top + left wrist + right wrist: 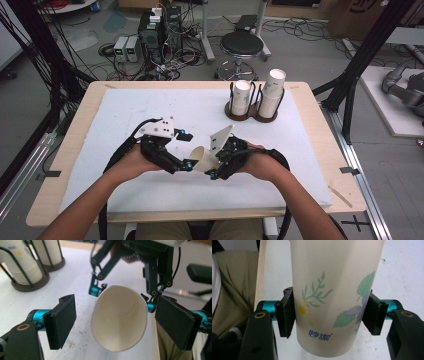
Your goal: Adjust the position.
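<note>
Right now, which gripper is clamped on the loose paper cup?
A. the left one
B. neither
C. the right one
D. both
C: the right gripper has its pads pressed on the sides of the paper cup, while the left gripper stands open, its pads clear of the cup's rim.

Background stuff: a dark wire cup holder [252, 112] sits near the table's [90, 107] far right edge with two stacks of white paper cups [272, 92] in it. Behind the table there's a black stool [242, 45], plus computer boxes [159, 31] and tangled cables [170, 67] on the floor.
</note>
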A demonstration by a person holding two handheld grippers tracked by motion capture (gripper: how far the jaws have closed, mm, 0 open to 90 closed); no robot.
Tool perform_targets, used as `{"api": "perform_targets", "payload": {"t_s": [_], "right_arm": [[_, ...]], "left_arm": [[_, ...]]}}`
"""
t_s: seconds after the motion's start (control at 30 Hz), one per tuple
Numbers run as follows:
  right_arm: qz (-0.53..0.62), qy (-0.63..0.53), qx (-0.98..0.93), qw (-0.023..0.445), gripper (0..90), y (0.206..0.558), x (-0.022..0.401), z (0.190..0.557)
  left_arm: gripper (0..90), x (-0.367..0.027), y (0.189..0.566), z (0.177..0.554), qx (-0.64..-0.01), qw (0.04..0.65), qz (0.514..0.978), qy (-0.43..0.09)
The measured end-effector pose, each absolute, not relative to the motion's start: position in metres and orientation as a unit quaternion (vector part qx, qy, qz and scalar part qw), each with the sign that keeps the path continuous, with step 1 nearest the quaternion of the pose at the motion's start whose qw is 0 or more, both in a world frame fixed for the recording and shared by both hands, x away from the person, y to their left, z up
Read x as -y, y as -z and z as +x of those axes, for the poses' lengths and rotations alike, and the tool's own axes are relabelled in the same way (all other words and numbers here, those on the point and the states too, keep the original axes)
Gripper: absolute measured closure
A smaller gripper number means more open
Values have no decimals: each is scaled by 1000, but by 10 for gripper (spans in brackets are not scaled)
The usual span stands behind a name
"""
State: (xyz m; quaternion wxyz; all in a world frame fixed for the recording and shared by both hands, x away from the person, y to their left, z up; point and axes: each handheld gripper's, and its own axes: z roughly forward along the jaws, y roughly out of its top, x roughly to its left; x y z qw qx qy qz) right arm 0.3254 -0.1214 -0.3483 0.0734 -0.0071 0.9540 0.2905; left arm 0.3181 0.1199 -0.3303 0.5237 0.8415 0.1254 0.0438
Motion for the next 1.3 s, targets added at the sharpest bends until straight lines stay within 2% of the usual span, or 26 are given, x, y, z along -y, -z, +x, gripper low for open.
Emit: {"api": "perform_targets", "payload": {"t_s": [0.47, 0.73, 1.3], "right_arm": [[100, -431, -893, 78, 359, 385, 178, 324], [154, -510, -840, 102, 355, 401, 210, 318], [226, -580, -767, 153, 354, 405, 250, 310]], "left_arm": [[170, -160, 361, 314, -220, 609, 758, -81], [170, -172, 377, 311, -250, 630, 728, -104], [170, -198, 406, 306, -293, 643, 690, -157]]}}
